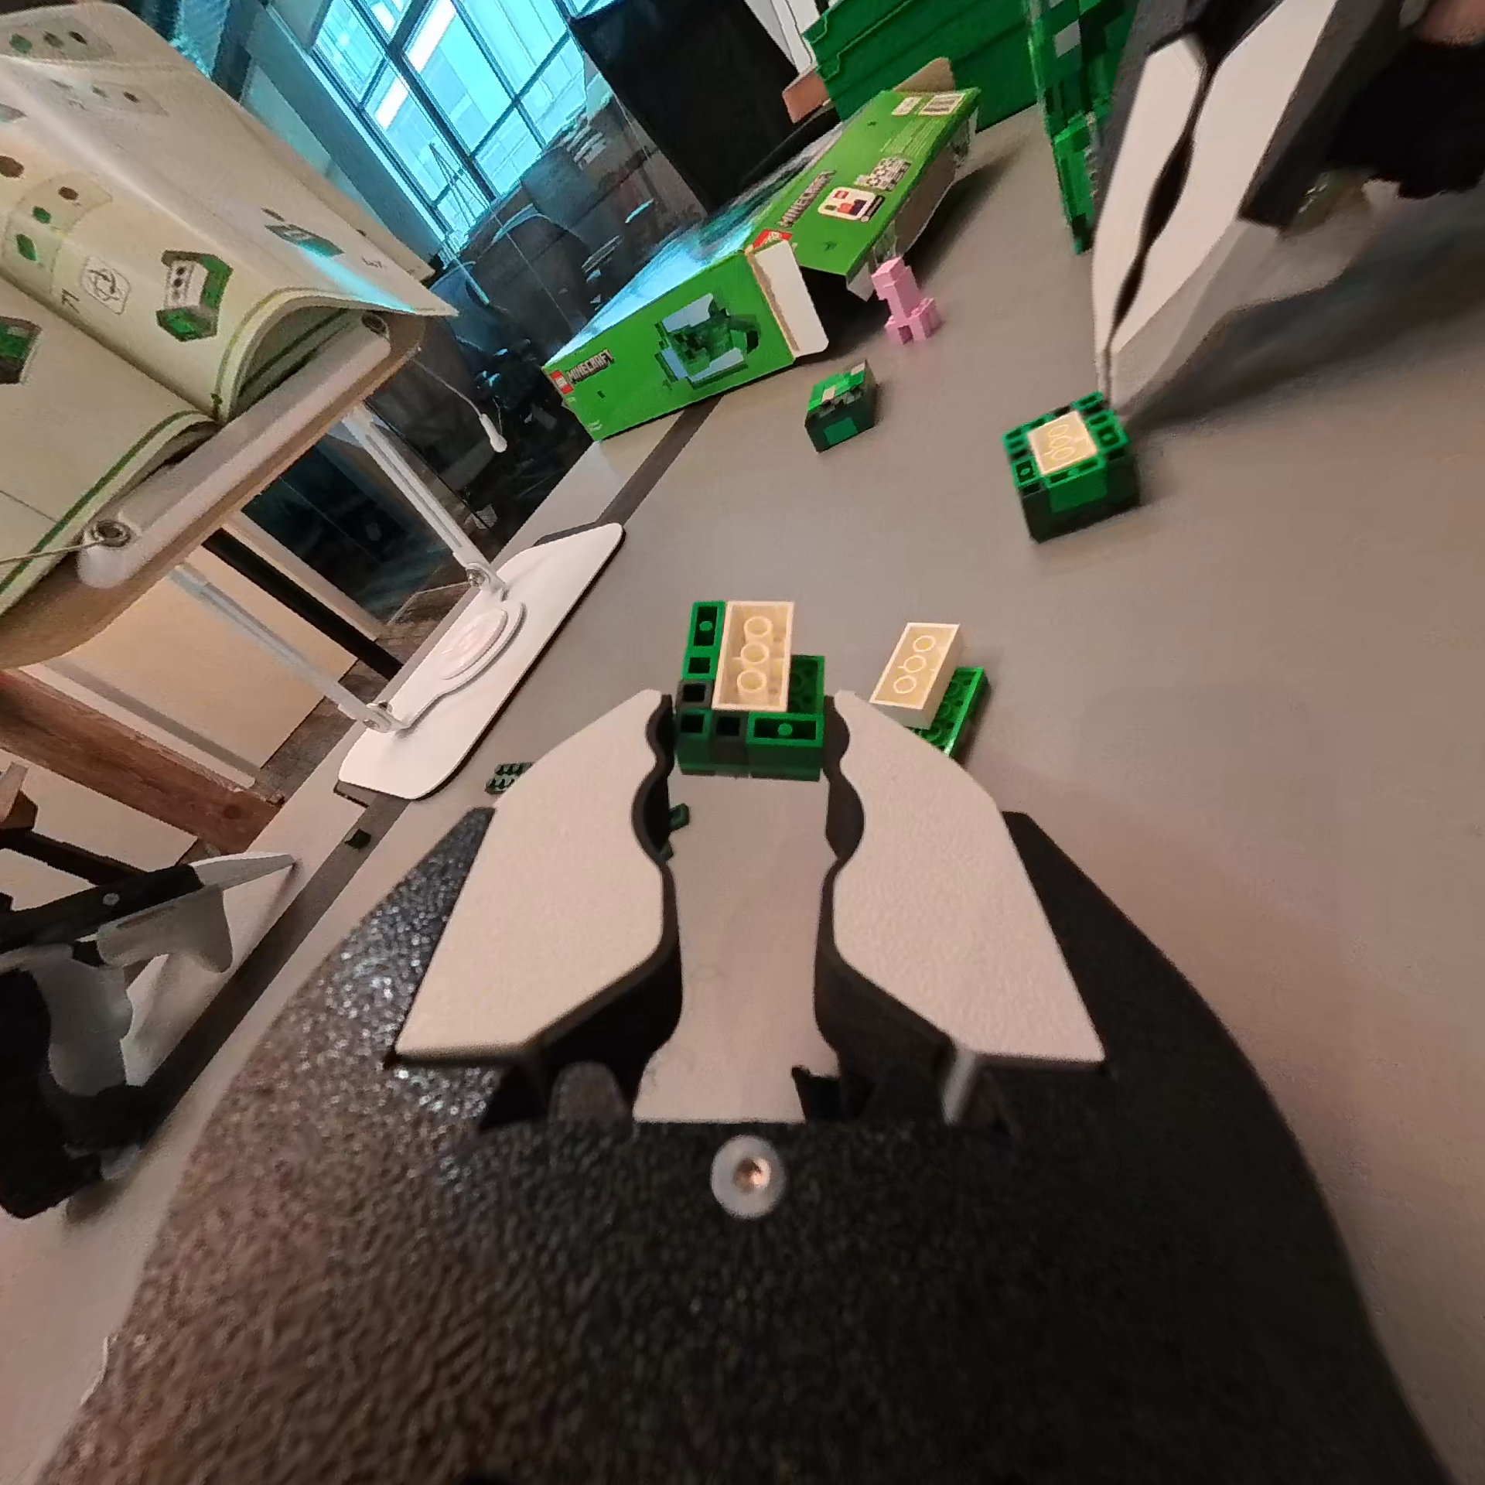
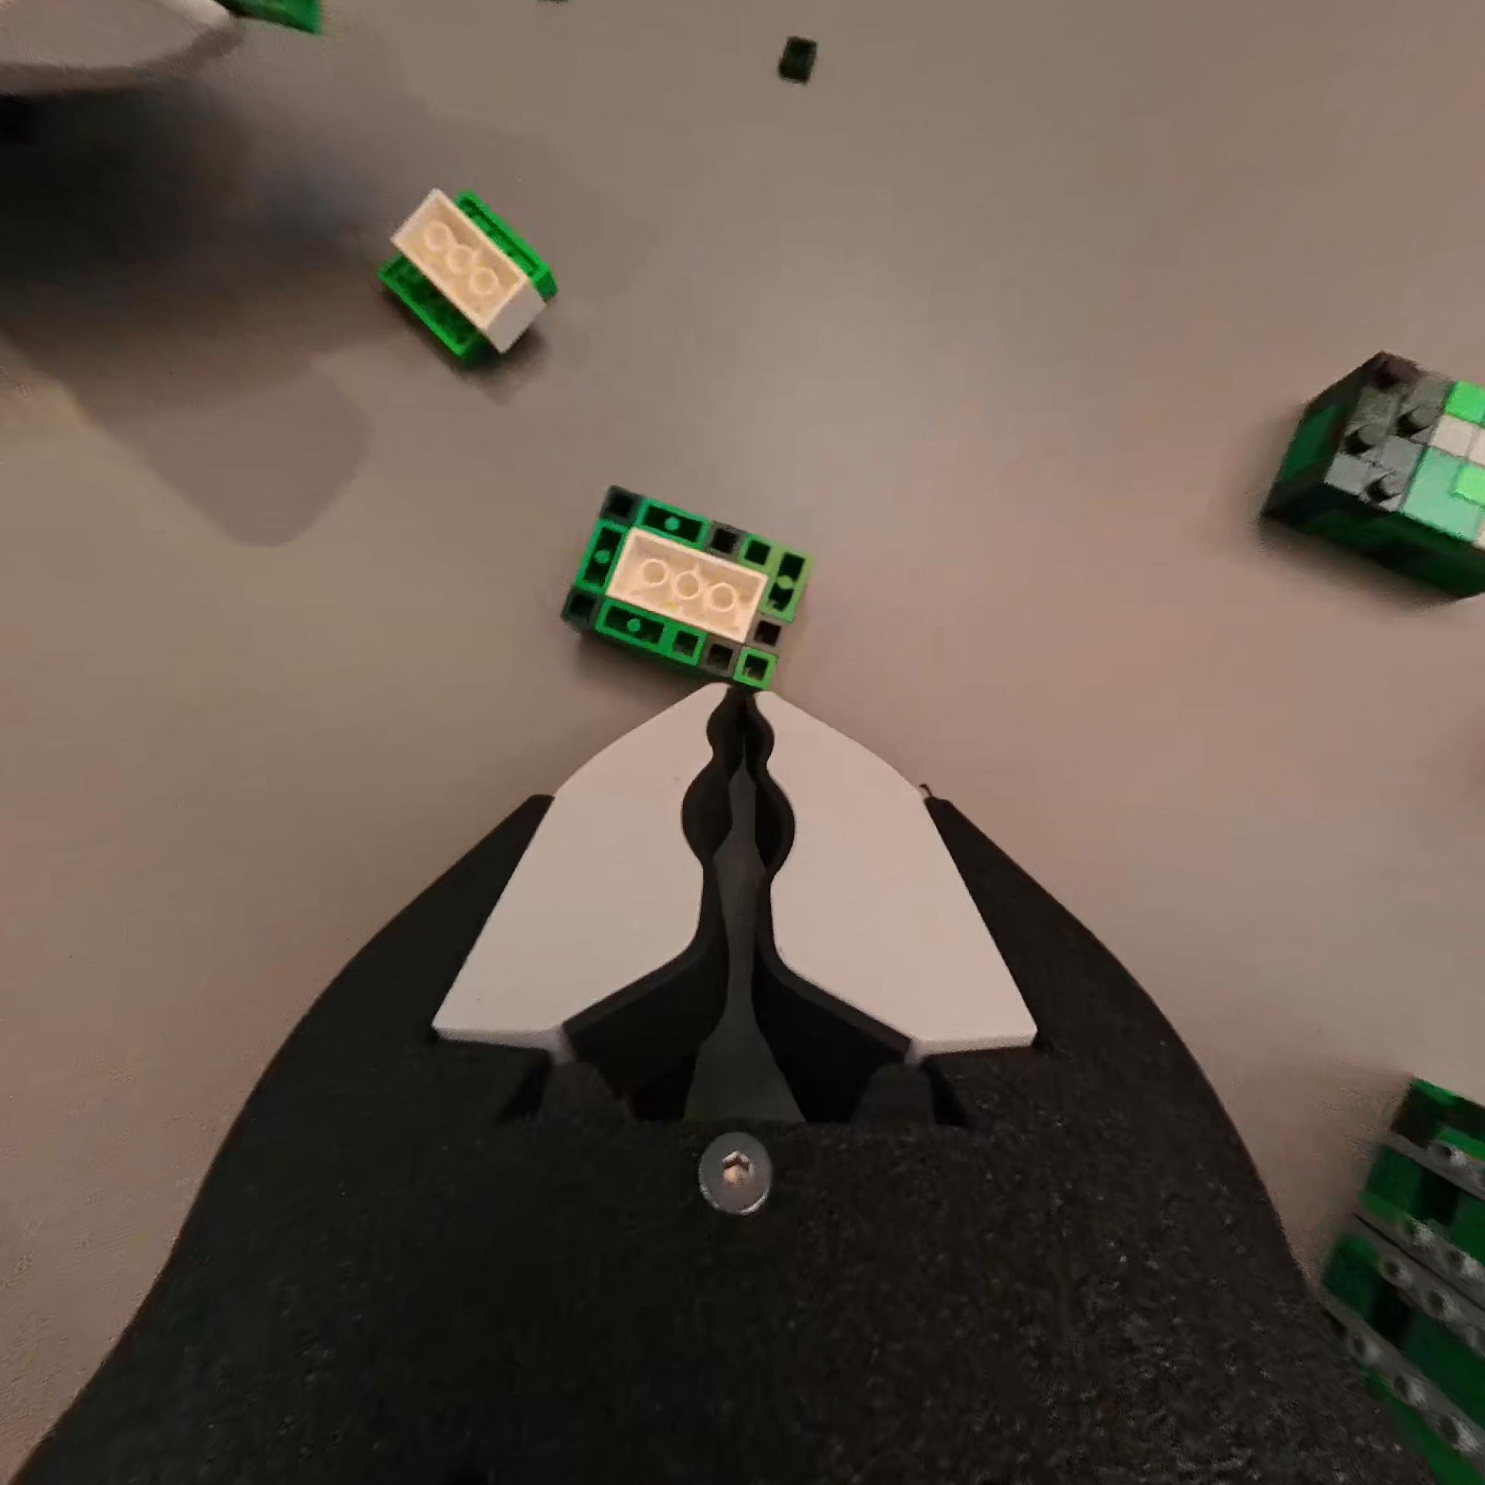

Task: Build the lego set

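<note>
1. Nearest the lens, the left gripper (image 1: 747, 723) stands with its white fingers wide apart and empty, flanking a half-built green-and-grey brick frame with a cream three-hole brick on top (image 1: 751, 695) that sits on the grey worktop (image 1: 1205, 803).
2. Closed almost tip to tip on nothing, the right gripper (image 2: 738, 693) hovers just beside a finished green frame block with a cream brick inset (image 2: 689, 591).
3. Handling, as I judge it — hard, light, smooth plastic; press-fit joints could pop under a skewed squeeze. Take each block across two flat, opposite side walls, low down.
4. Counted in the left wrist view: two framed blocks, one cream brick on a bright green plate (image 1: 928, 691), one small dark-green cube (image 1: 841, 404), one pink brick figure (image 1: 906, 303) — plus one green cardboard box (image 1: 723, 321) and one open instruction booklet on a stand (image 1: 145, 265).
</note>
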Demonstrator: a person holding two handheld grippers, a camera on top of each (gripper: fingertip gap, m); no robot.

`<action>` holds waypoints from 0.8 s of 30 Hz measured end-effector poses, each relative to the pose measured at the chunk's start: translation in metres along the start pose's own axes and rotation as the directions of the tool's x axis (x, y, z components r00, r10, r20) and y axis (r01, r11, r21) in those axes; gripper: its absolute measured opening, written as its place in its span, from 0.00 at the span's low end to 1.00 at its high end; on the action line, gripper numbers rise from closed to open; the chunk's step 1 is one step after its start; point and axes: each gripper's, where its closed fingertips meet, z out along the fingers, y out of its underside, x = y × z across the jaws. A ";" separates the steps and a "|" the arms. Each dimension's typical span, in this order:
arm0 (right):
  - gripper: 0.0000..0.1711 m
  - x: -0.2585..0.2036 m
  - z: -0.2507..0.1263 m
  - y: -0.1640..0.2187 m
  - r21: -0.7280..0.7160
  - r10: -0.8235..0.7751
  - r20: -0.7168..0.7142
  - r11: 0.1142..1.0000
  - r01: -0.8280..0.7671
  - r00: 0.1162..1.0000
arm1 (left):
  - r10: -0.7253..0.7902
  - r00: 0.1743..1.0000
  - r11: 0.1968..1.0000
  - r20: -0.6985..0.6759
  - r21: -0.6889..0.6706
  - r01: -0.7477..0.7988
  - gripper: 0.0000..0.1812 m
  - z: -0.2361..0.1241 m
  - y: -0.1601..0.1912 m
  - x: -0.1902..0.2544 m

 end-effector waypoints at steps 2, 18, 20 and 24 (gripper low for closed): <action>0.00 0.005 0.003 -0.006 0.009 -0.011 -0.013 1.000 0.011 1.000 | 0.000 1.000 1.000 -0.001 0.000 0.000 0.19 0.000 0.000 0.000; 0.30 0.005 0.014 -0.037 0.185 0.109 -0.074 0.978 -0.094 0.991 | -0.003 1.000 1.000 -0.001 -0.001 0.003 0.19 0.002 -0.001 0.000; 0.32 -0.001 0.016 -0.037 0.182 0.100 -0.090 0.980 -0.082 0.991 | -0.001 1.000 1.000 -0.001 -0.001 0.001 0.19 0.002 -0.001 0.001; 0.37 -0.015 0.020 -0.040 0.143 0.071 -0.100 0.988 -0.057 0.992 | 0.004 1.000 1.000 -0.002 -0.001 -0.004 0.19 0.003 -0.001 0.001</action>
